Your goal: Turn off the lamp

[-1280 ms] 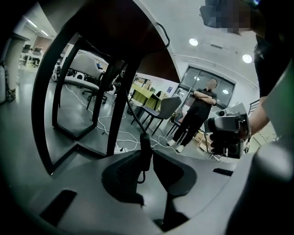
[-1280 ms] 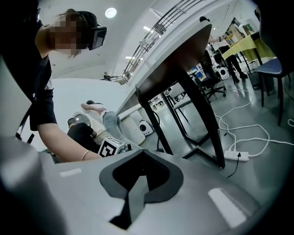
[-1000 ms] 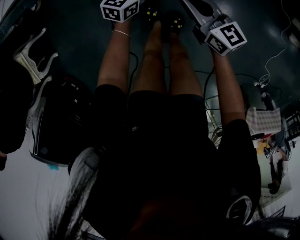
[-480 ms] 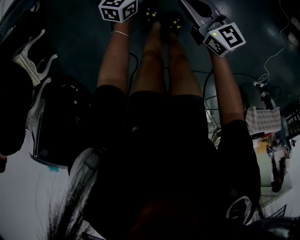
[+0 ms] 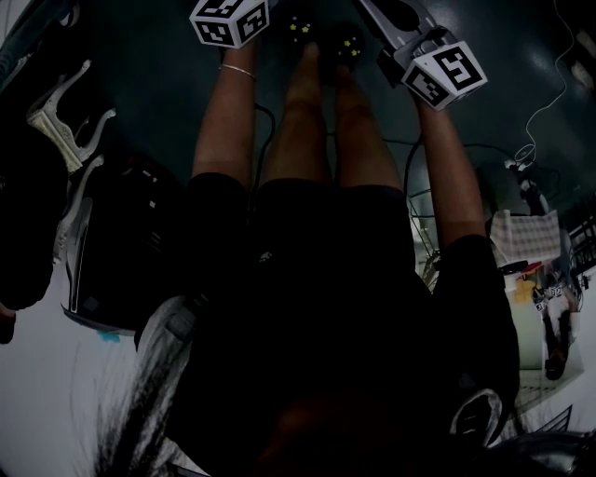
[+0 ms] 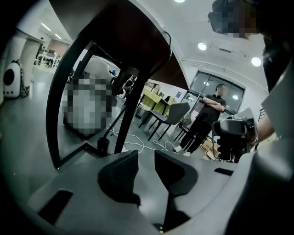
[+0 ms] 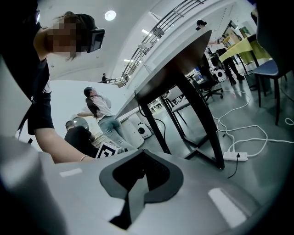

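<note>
Stands on a dark floor [image 5: 140, 84], seen from the head view over dark clothes down to bare legs and black shoes [image 5: 321, 28]. Holds both grippers out in front at the top edge, with marker cubes showing: left cube [image 5: 230, 20], right cube [image 5: 446, 76]. Wears a thin bracelet [image 5: 238, 71] on the left wrist.

Holds the left gripper [image 6: 146, 172] with jaws apart by a narrow gap, nothing between them. Points it at the underside of a dark surface [image 6: 128, 41] on black legs, with a white cable [image 6: 133, 144] on the floor past them, a grey chair [image 6: 172, 114] further back and a person with folded arms [image 6: 209, 114] beside it.

Holds the right gripper [image 7: 140, 176] with jaws pressed together, empty. Looks past them to another dark surface [image 7: 183, 59] seen from below, a white power strip [image 7: 235, 156] by its foot, and a person in a white top [image 7: 103, 114] well behind.

Cannot place the lamp: not made out in any view.
</note>
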`<action>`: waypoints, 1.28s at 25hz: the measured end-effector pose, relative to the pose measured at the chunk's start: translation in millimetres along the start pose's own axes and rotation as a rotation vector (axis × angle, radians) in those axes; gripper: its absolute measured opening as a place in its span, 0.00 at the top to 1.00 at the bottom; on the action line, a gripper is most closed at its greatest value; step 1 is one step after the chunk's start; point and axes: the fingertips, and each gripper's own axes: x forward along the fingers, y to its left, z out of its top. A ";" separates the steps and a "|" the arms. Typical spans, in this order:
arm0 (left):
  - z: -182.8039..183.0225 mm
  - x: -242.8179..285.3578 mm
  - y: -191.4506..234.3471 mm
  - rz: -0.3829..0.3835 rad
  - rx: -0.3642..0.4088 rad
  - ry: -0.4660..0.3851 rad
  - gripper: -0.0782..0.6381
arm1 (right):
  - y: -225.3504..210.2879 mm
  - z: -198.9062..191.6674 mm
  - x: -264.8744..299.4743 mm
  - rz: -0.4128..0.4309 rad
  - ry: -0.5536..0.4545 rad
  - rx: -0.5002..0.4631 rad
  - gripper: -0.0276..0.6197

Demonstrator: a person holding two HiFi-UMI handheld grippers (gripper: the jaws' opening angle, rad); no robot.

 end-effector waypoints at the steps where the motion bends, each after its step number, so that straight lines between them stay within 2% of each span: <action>1: 0.9 -1.7 -0.2 -0.001 -0.006 -0.002 0.75 | -0.1 -0.1 0.8 -0.001 -0.001 0.001 0.95; 5: 2.7 -5.7 -7.6 -0.013 -0.021 -0.002 0.76 | -0.7 2.3 1.1 -0.005 -0.006 0.002 0.95; 10: 12.3 -14.5 -20.2 -0.011 0.006 -0.013 0.76 | -0.3 6.5 -1.4 -0.009 -0.010 0.001 0.95; 14: 17.4 -26.8 -25.4 -0.003 0.021 -0.024 0.84 | 6.7 11.6 -2.8 -0.011 -0.022 0.002 0.95; 22: 38.6 -66.6 -37.4 0.031 0.052 -0.015 0.88 | 23.2 31.7 -7.2 -0.011 -0.066 0.004 0.95; 32: 85.7 -100.1 -104.5 0.013 0.125 -0.056 0.88 | 53.5 77.7 -44.1 0.009 -0.111 -0.030 0.95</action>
